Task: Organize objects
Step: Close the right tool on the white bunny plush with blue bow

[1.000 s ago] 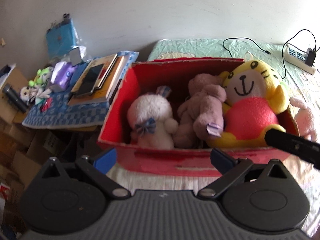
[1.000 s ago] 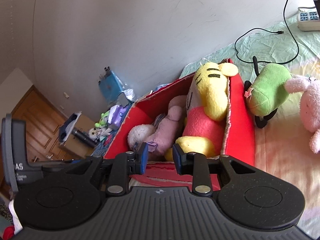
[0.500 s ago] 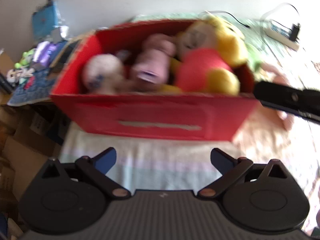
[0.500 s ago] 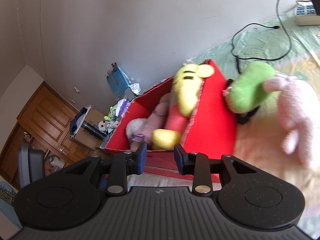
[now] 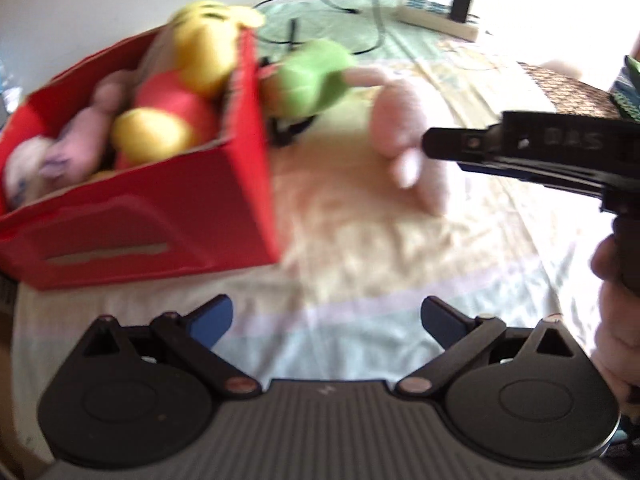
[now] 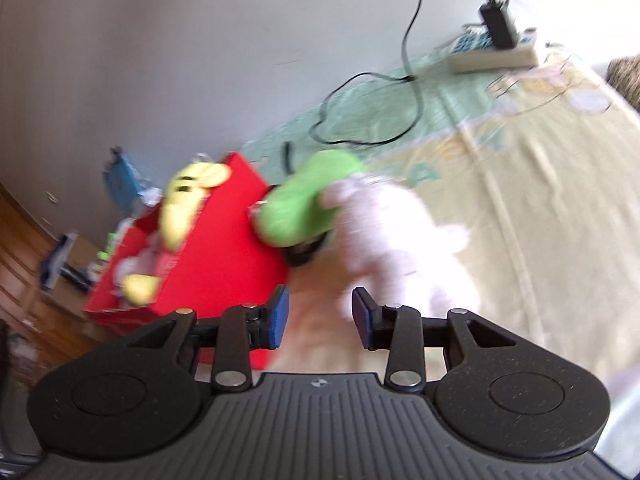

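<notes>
A red box (image 5: pixel 160 208) on the bed holds a yellow and red tiger plush (image 5: pixel 188 80), a mauve plush (image 5: pixel 100 108) and a white plush (image 5: pixel 20 168). A green plush (image 5: pixel 312 76) and a pink plush (image 5: pixel 404 124) lie on the bed right of the box. My left gripper (image 5: pixel 326 316) is open and empty, low over the bedsheet in front of the box. My right gripper (image 6: pixel 320 316) is open and empty, with the pink plush (image 6: pixel 392 240) just ahead of its fingertips and the green plush (image 6: pixel 304 200) and box (image 6: pixel 208 264) beyond. The right gripper's body also shows in the left wrist view (image 5: pixel 520 152).
A white power strip (image 6: pixel 496 52) with a black charger and cable (image 6: pixel 380 92) lies at the far end of the bed. The wall runs behind the box. A cluttered side table (image 6: pixel 68 264) and a wooden door stand far left.
Both grippers swung right, away from the box toward the loose plush toys. The right gripper's jaws opened wider. The pink plush is now close ahead of it.
</notes>
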`<action>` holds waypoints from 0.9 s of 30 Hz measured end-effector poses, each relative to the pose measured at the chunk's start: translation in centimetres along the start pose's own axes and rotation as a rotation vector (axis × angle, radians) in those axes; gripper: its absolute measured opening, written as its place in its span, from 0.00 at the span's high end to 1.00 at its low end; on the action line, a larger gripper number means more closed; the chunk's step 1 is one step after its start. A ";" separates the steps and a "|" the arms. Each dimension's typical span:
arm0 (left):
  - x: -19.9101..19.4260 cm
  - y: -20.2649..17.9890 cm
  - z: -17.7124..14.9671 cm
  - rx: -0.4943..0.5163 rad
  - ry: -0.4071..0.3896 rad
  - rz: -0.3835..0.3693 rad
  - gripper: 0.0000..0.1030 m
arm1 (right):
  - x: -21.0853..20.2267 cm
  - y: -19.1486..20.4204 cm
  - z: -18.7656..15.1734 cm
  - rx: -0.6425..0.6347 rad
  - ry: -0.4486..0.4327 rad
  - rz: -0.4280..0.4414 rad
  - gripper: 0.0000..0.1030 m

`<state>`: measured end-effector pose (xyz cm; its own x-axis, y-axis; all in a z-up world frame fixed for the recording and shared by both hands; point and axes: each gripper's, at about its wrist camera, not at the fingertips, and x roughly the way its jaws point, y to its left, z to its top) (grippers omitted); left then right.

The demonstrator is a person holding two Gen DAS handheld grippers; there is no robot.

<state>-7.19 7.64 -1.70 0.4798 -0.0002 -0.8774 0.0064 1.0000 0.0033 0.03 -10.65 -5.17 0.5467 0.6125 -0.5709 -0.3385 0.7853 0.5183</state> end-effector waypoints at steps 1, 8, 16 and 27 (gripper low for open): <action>0.3 -0.5 0.1 0.006 -0.001 -0.008 0.02 | 0.1 0.0 0.0 -0.037 -0.006 -0.035 0.62; 0.9 -2.1 0.2 0.014 -0.006 -0.038 0.02 | 1.4 -0.2 -0.2 -0.278 -0.007 -0.155 0.53; 0.8 -1.8 0.1 0.000 -0.012 -0.017 0.02 | 3.6 -0.2 -1.7 -0.457 0.017 -0.226 0.47; 0.1 -1.4 0.6 -0.038 -0.042 -0.051 0.02 | 1.7 -6.6 1.6 -0.045 0.052 -0.049 0.63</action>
<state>-6.56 6.23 -1.52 0.5157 -0.0502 -0.8553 -0.0016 0.9982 -0.0595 4.38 -14.91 -8.56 0.5234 0.5758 -0.6281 -0.3466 0.8173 0.4604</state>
